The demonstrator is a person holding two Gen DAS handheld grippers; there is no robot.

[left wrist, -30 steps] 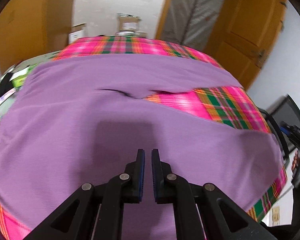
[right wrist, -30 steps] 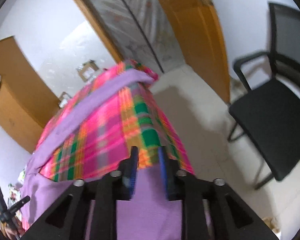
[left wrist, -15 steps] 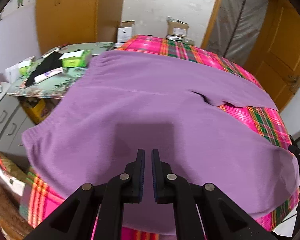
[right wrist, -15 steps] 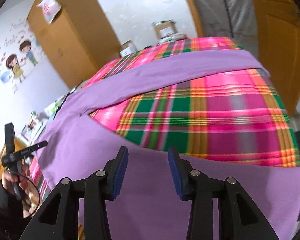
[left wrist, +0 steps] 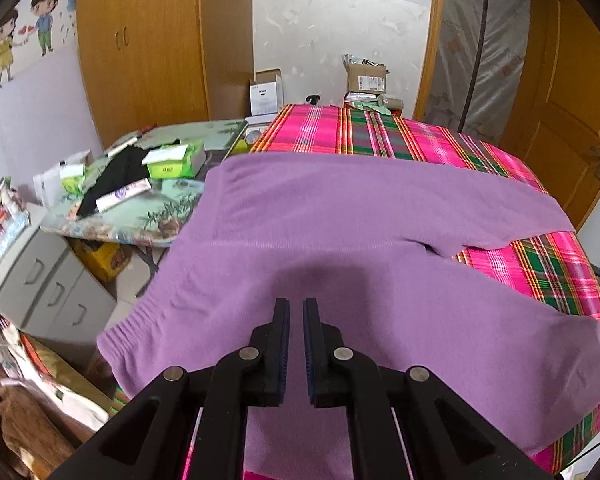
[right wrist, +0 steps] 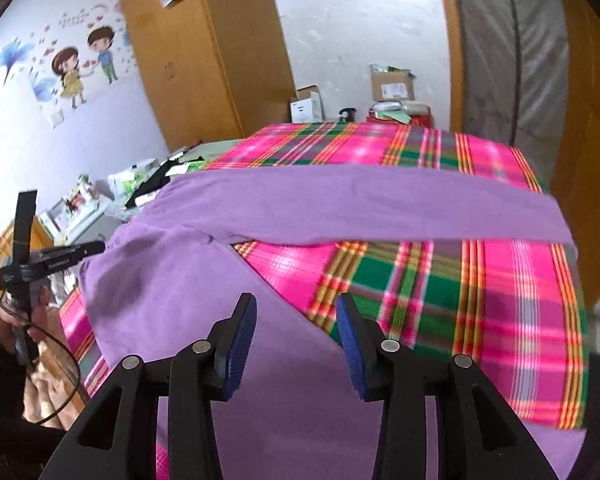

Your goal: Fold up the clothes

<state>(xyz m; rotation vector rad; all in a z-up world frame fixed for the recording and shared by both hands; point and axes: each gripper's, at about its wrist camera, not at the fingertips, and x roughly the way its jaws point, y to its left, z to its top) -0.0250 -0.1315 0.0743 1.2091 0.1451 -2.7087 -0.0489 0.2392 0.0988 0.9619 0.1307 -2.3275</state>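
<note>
Left wrist: box labels unreadable, purple trousers (left wrist: pixel 340 240)

A pair of purple trousers (left wrist: pixel 340 240) is spread flat over a pink plaid cloth (left wrist: pixel 380 136), waistband to the left, legs running right with plaid shown between them. The left gripper (left wrist: pixel 296 308) is held above the near leg, jaws nearly closed, nothing gripped. A cluttered side table (left wrist: pixel 140 216) is seen far left.
</note>
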